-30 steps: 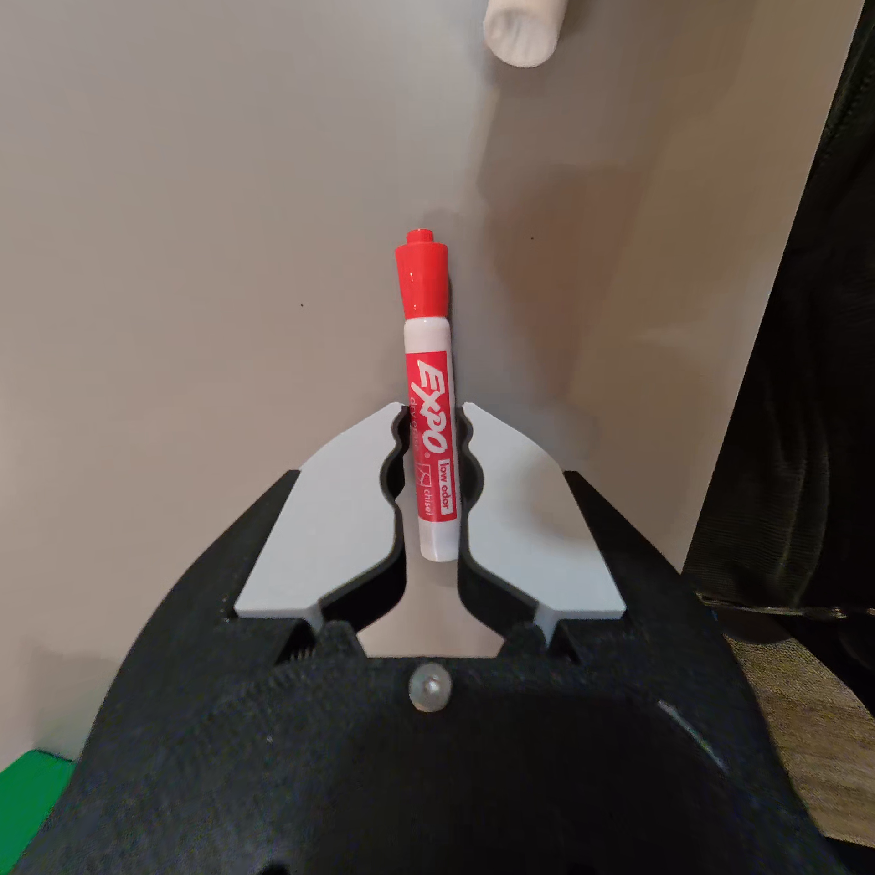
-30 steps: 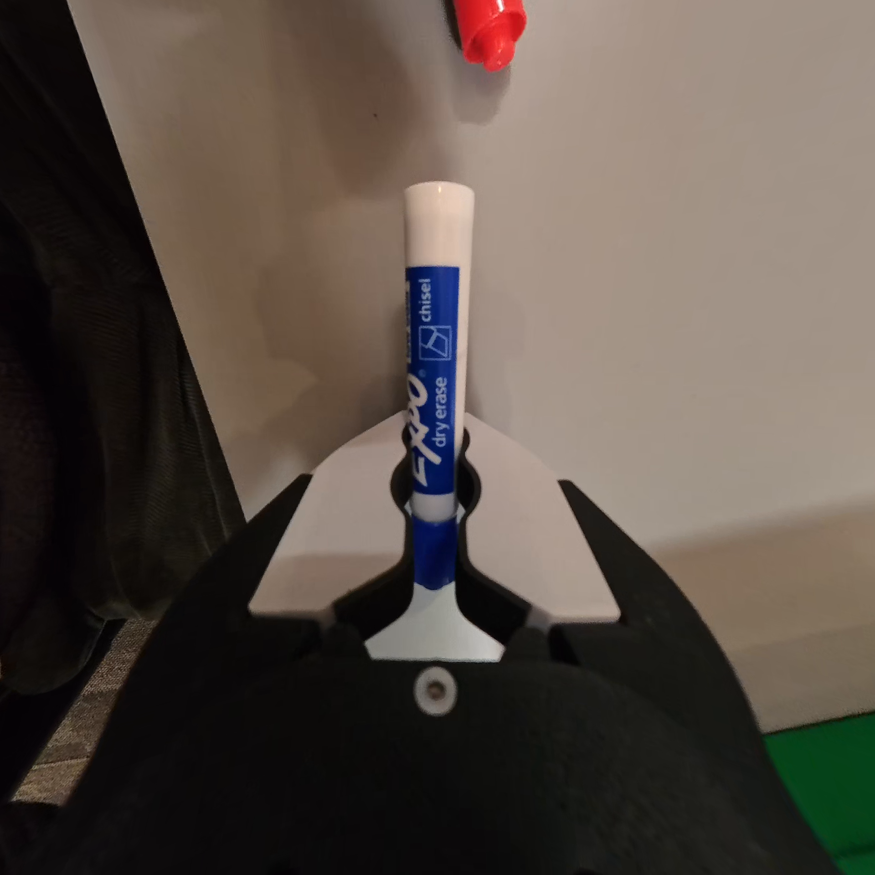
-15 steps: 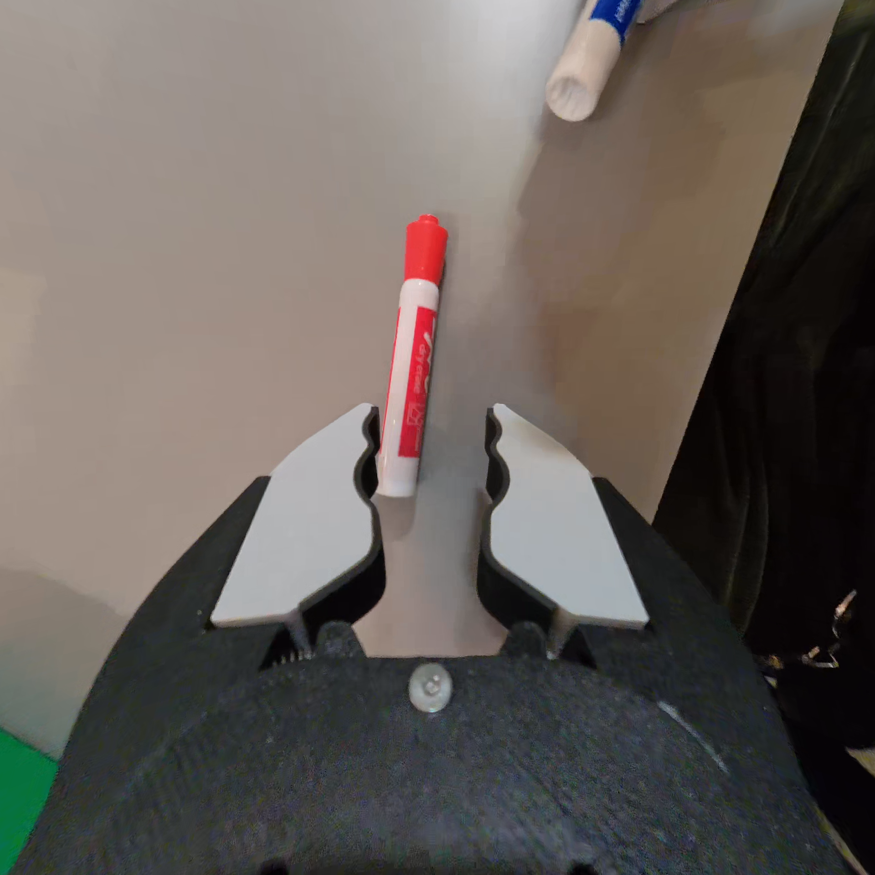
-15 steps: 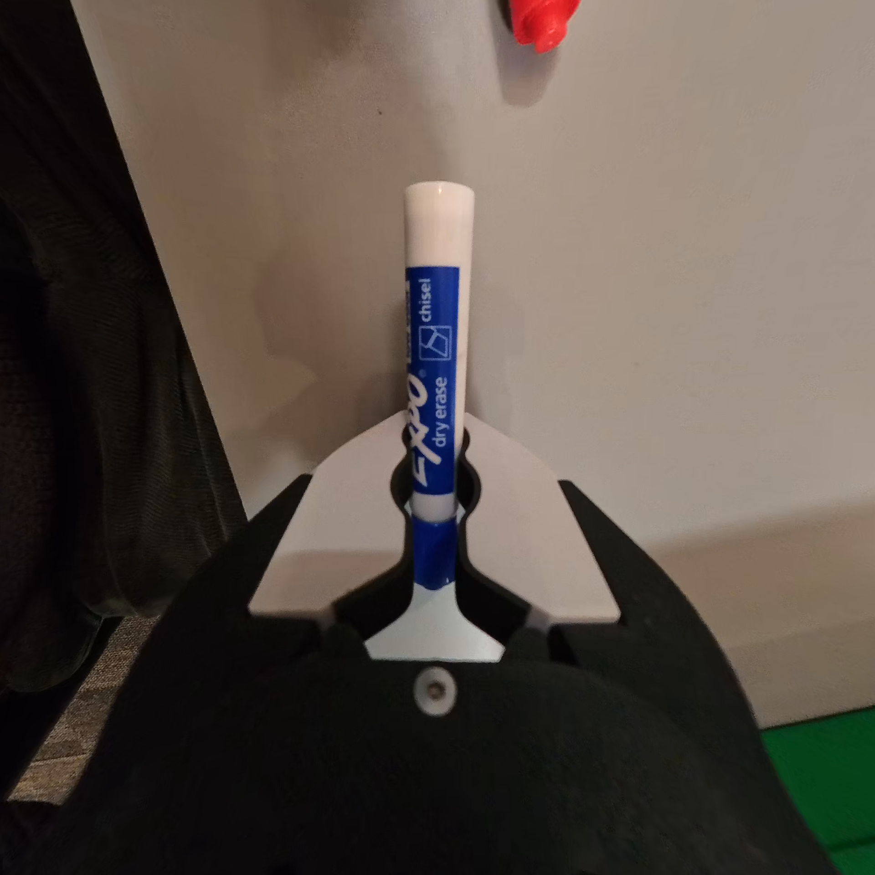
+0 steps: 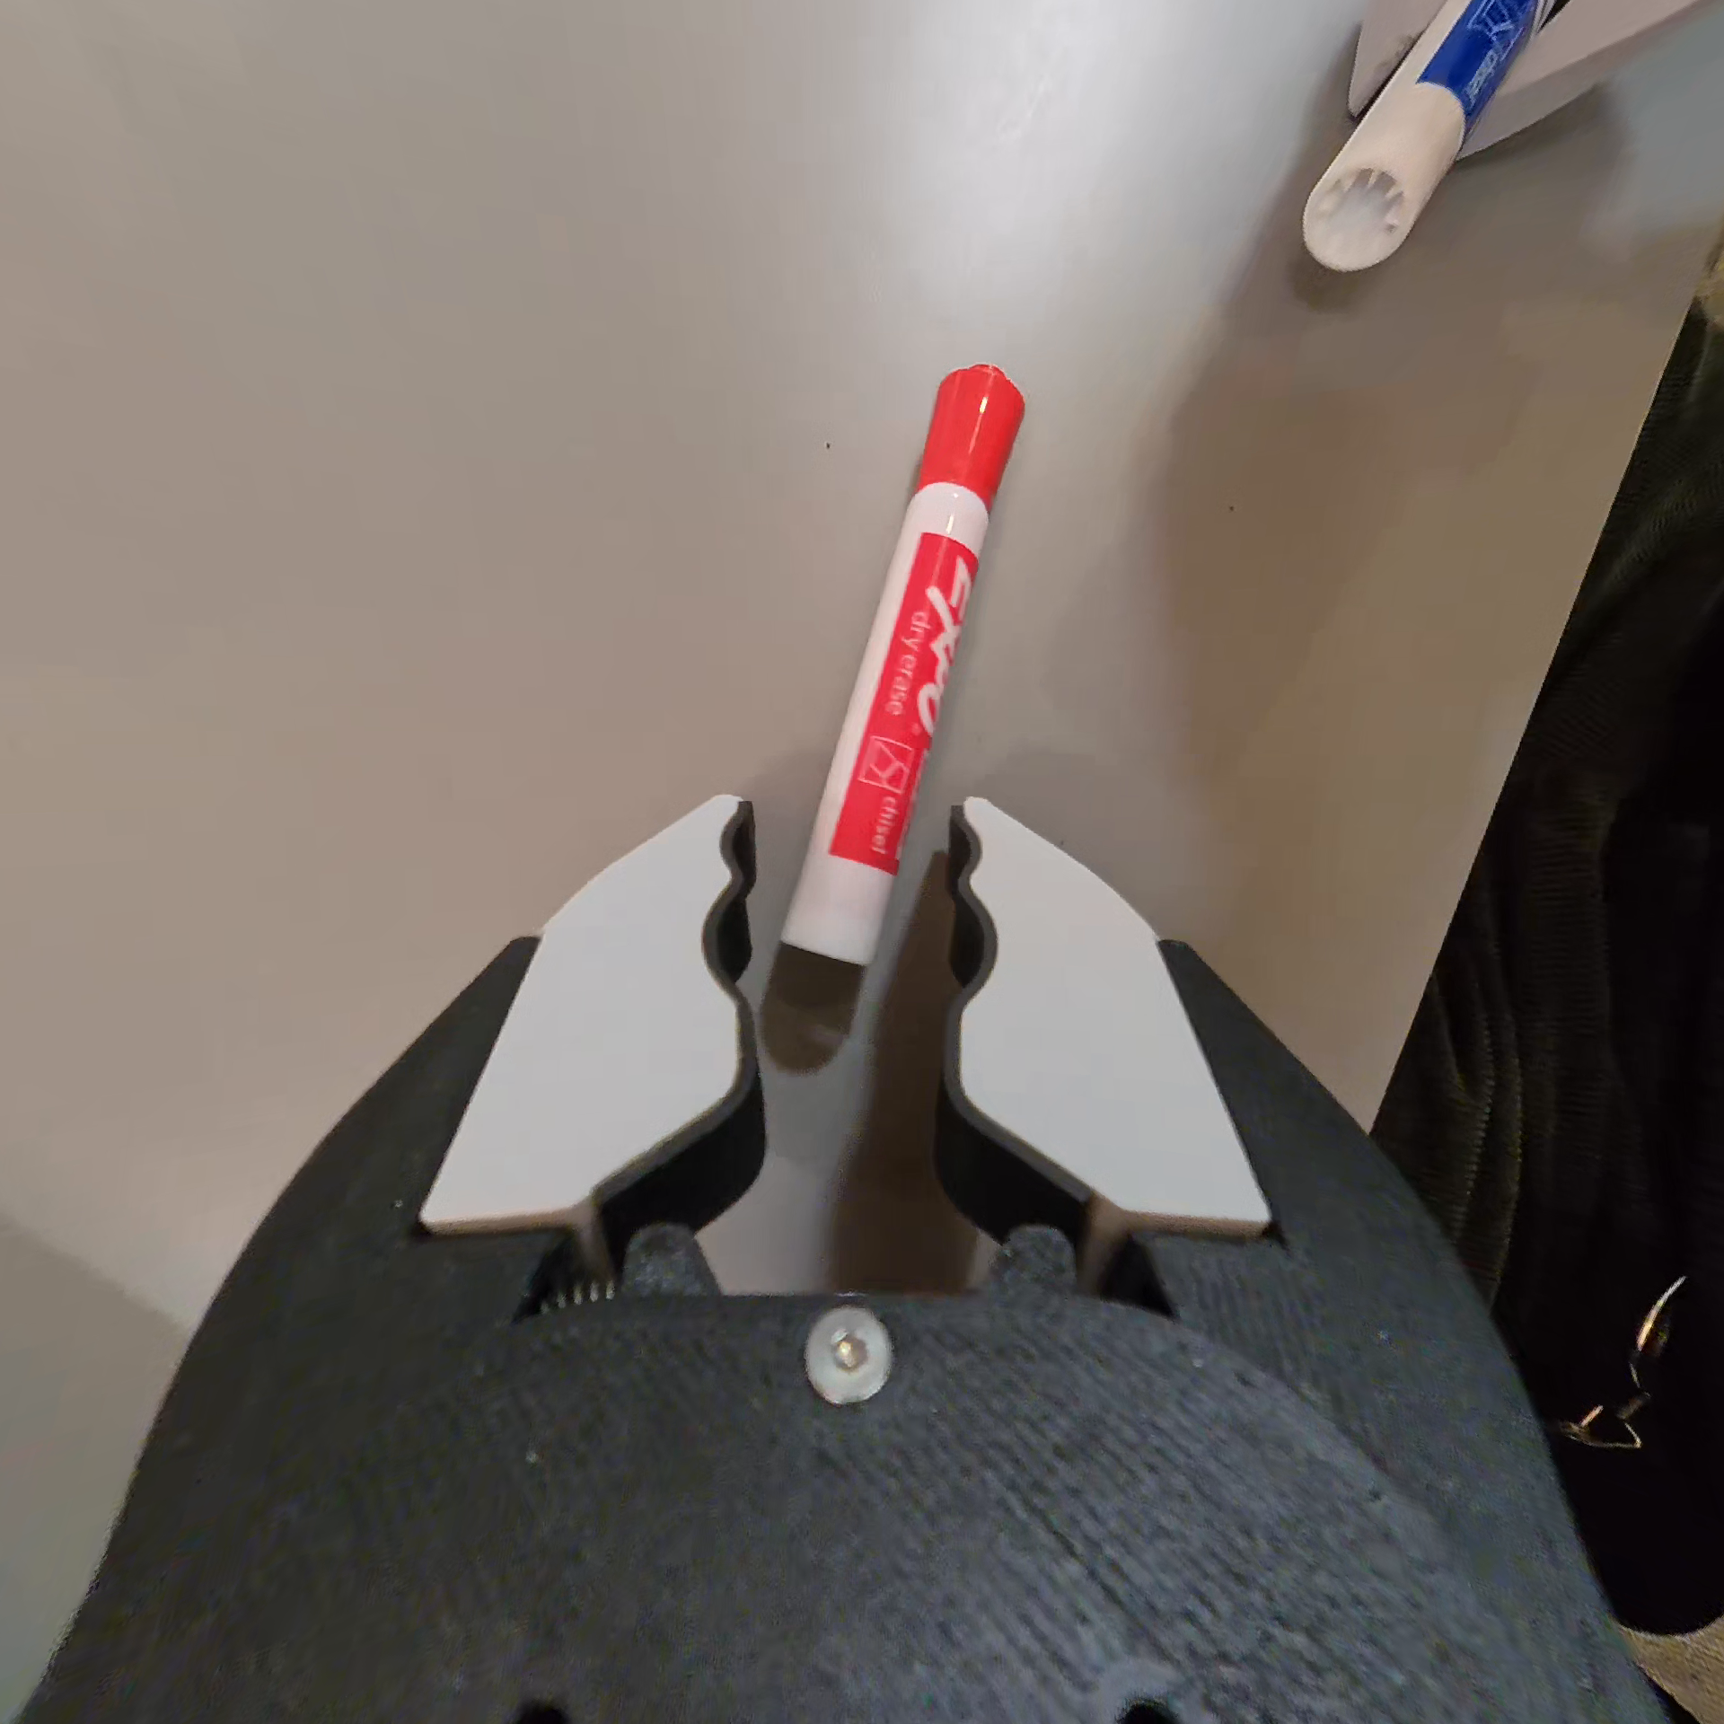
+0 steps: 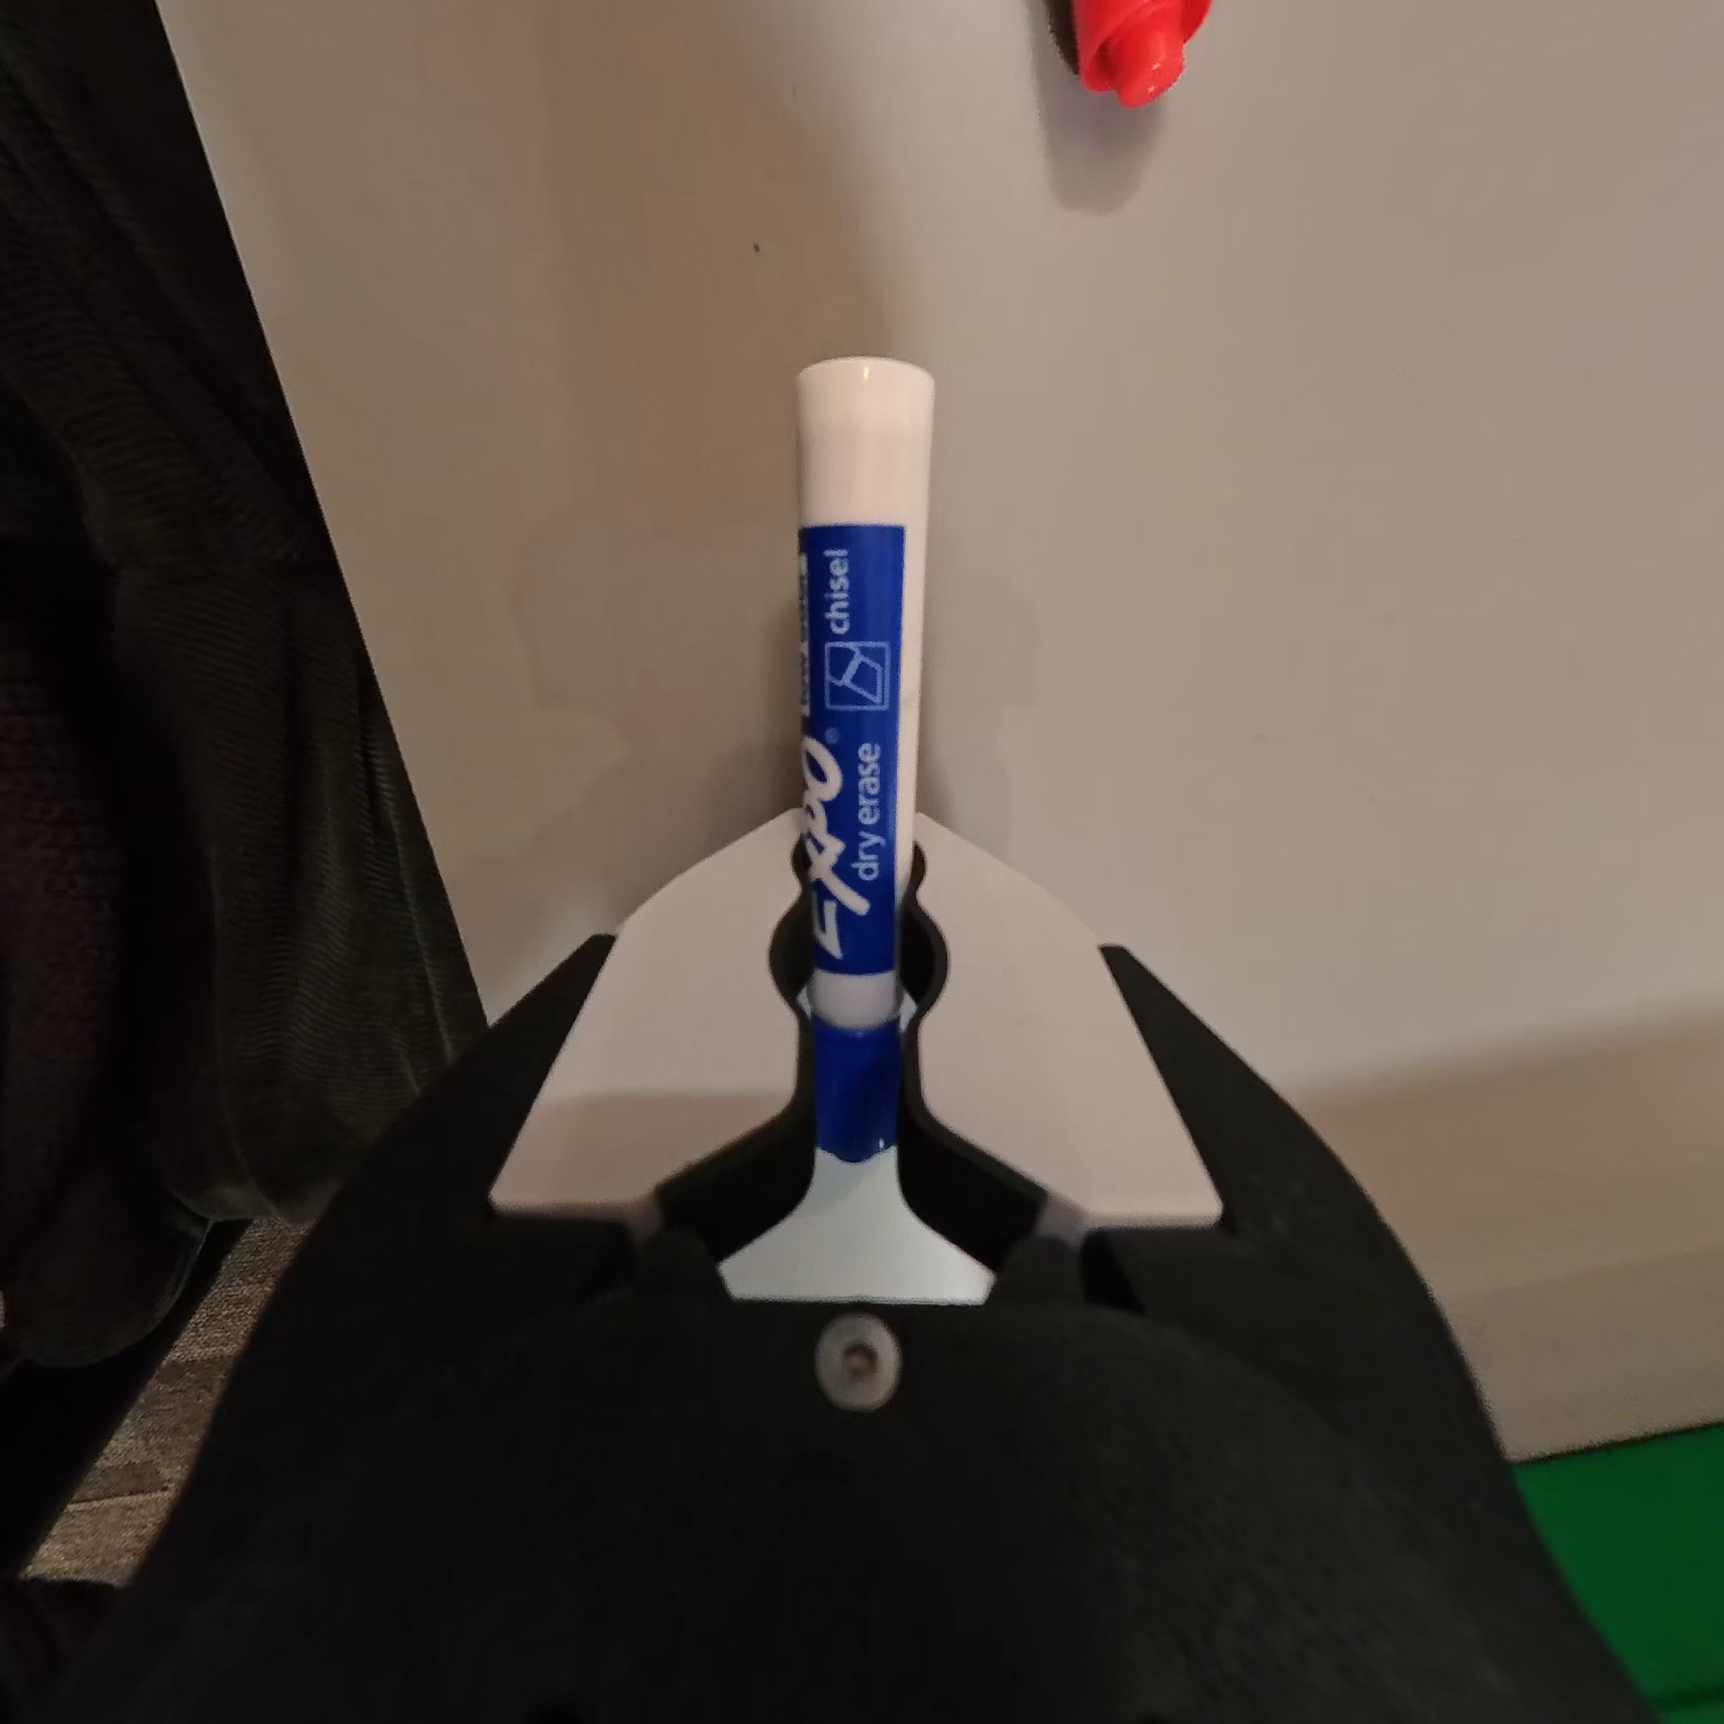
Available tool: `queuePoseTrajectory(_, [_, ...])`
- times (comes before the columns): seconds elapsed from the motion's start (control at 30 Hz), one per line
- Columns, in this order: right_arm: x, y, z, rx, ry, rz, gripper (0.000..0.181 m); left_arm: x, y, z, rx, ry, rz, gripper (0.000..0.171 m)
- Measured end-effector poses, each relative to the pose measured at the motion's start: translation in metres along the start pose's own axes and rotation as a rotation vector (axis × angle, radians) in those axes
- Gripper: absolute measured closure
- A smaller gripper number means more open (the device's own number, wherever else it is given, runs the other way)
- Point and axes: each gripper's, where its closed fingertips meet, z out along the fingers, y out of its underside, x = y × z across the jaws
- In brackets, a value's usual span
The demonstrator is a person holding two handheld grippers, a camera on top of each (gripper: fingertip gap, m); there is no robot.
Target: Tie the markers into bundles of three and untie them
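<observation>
Red marker (image 5: 910,672) lay loose on the worktop (image 5: 373,466) between the left hand-held gripper's (image 5: 849,840) spread jaws, apparently set down, while the right hand-held gripper (image 6: 854,840) pinched the blue marker (image 6: 854,709), likely to bring alongside.

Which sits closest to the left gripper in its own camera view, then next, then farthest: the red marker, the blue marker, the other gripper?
1. Red marker: lying between the open left gripper fingers.
2. Blue marker: upper right.
3. Right gripper: top right corner, holding it.
</observation>
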Motion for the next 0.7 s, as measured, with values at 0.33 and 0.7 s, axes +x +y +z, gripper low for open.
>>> queuePoseTrajectory(0.33, [0.000,0.000,-0.001,-0.004,0.003,-0.003,0.167,0.007,-0.003,0.000,0.008,0.026,0.039,0.150])
queuePoseTrajectory(0.7, [0.002,0.001,-0.004,0.007,0.003,0.005,0.167,0.029,-0.055,-0.018,0.252,0.132,0.026,0.151])
